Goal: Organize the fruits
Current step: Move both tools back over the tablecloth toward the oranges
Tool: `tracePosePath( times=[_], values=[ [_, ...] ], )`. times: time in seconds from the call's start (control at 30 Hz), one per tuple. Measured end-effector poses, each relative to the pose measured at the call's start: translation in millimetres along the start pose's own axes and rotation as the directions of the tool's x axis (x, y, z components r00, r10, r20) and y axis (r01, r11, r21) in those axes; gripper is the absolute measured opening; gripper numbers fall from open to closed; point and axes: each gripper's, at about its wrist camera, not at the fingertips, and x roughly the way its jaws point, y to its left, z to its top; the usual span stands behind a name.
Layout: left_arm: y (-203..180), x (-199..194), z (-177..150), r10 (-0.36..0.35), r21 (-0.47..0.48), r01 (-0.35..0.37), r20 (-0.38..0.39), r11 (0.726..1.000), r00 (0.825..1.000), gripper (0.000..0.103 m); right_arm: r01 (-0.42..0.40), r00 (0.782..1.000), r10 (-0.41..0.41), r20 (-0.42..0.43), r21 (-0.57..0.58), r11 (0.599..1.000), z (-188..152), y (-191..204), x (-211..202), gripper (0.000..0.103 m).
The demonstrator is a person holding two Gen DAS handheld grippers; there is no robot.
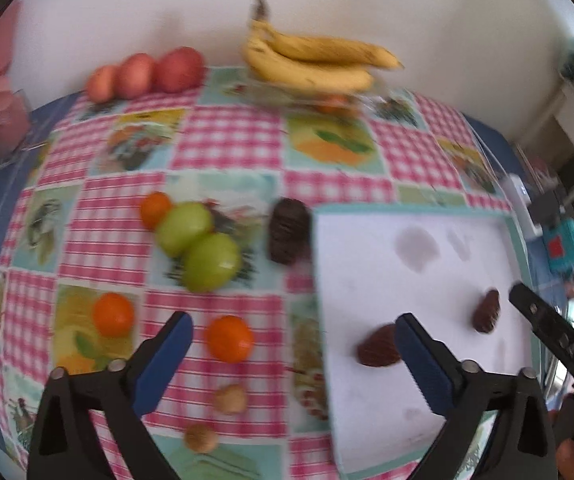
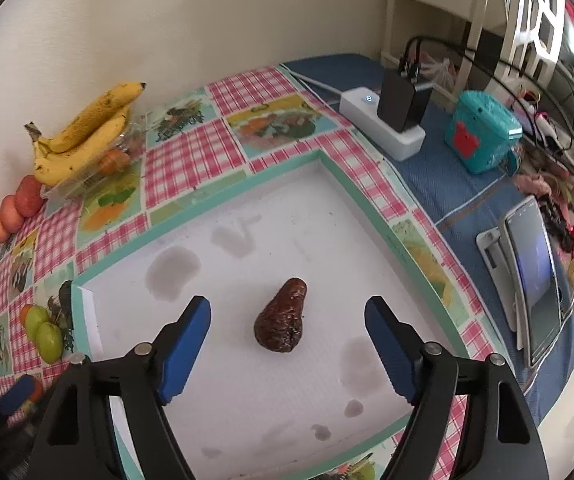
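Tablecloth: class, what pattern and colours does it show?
The tablecloth has pink-and-white check squares alternating with pale blue fruit pictures, clearest in the left wrist view.

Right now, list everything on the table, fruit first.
yellow bananas: one bunch, far edge by wall
red apples: three, far left by wall
green apples: two, touching, table centre
orange tangerines: three, around green apples
brown walnuts: two, near edge
dark brown wrinkled fruits: three, two on tray, one beside
white tray: one, teal-rimmed, right side
white power strip: one, beyond tray
left gripper: open
right gripper: open
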Motion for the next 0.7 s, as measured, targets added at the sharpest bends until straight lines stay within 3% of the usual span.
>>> tracePosePath(
  times=[0.13, 0.23, 0.37, 0.53, 0.7],
  values=[
    [36, -8, 4, 0.028, -0.052, -0.028, 0.006, 0.998, 1.0, 0.103, -0.012, 1.0, 0.013, 0.014, -0.036, 0.999, -3, 10, -6, 0.092],
    [59, -14, 4, 0.111, -0.068, -0.109, 0.024, 0.992, 0.994, 0.103, -0.017, 1.0, 0.018, 0.011, -0.087, 0.996, -8, 21, -7, 0.092],
    [85, -24, 6, 0.196, -0.086, -0.19, 0.071, 0.978, 0.978, 0.103, -0.084, 0.996, 0.086, 0.01, -0.119, 0.989, -14, 37, -12, 0.093],
    [112, -39, 8, 0.231, -0.127, -0.216, 0.124, 0.968, 0.965, 0.103, -0.138, 0.988, 0.147, 0.036, -0.19, 0.972, -22, 70, -24, 0.093],
    [139, -46, 6, 0.254, -0.211, -0.23, 0.095, 0.95, 0.962, 0.103, -0.169, 0.984, 0.179, 0.015, -0.263, 0.95, -32, 108, -29, 0.093]
  ],
)
